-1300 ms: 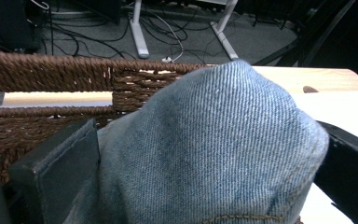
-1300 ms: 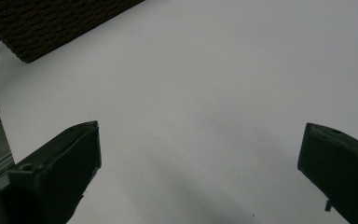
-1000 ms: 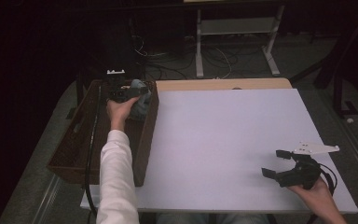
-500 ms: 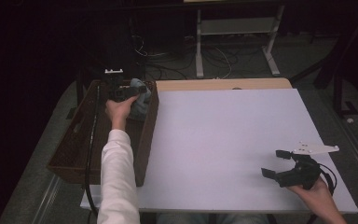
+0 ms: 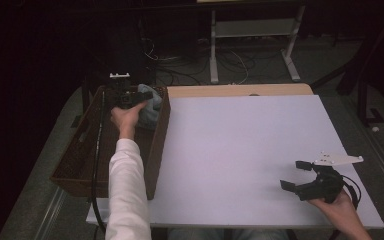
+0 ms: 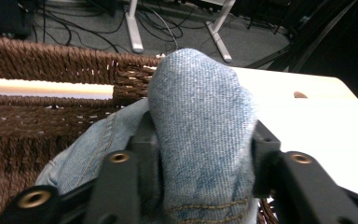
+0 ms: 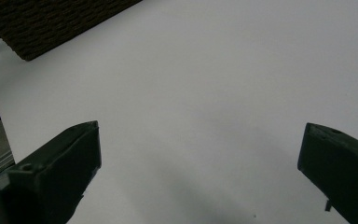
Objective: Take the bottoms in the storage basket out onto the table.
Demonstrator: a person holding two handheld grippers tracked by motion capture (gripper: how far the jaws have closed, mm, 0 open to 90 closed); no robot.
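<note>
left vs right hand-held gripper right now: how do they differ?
The left hand-held gripper has just been closing and pinches a fold of blue denim cloth; the right hand-held gripper stands wide open with nothing between its jaws. The left is in the brown wicker basket at the table's left edge; the right is over the bare white table. Both have black jaws.

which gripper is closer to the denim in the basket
Left. The left gripper has just been closing, and its jaws now pinch a fold of the denim inside the basket. The right gripper sits open over the white table, far across from it.
</note>
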